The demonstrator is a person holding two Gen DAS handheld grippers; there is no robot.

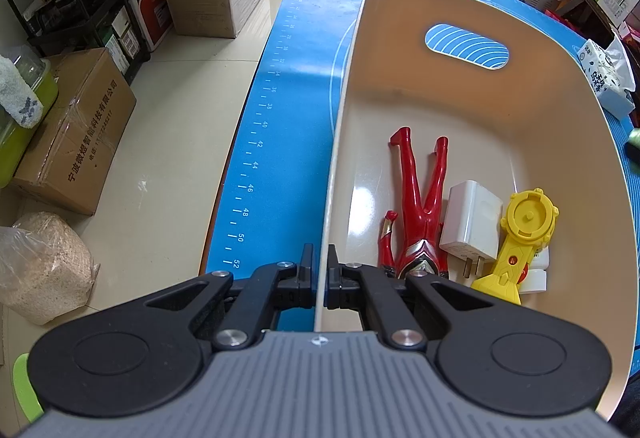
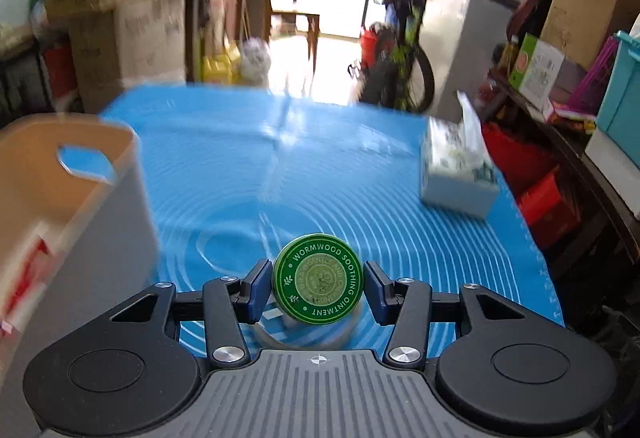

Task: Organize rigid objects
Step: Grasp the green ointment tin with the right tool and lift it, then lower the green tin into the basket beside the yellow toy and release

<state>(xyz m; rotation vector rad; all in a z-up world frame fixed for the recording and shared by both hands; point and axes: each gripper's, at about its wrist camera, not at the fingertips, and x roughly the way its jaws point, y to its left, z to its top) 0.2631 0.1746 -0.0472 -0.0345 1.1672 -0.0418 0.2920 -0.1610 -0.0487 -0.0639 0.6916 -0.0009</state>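
Observation:
My left gripper (image 1: 319,266) is shut on the near left rim of a beige bin (image 1: 460,6) that stands on the blue mat (image 1: 288,118). In the bin lie a red toy figure (image 1: 420,206), a white plug charger (image 1: 472,222) and a yellow toy (image 1: 524,234) resting on a small white bottle (image 1: 536,274). My right gripper (image 2: 318,288) is shut on a round green ointment tin (image 2: 318,280), its lid facing the camera, held above the mat (image 2: 280,158). The bin (image 2: 80,206) is to its left, blurred.
A tissue pack (image 2: 456,174) sits on the mat at the right, also seen past the bin (image 1: 604,74). A clear ring (image 2: 280,334) lies on the mat under the tin. Cardboard boxes, shelves and a bicycle surround the table.

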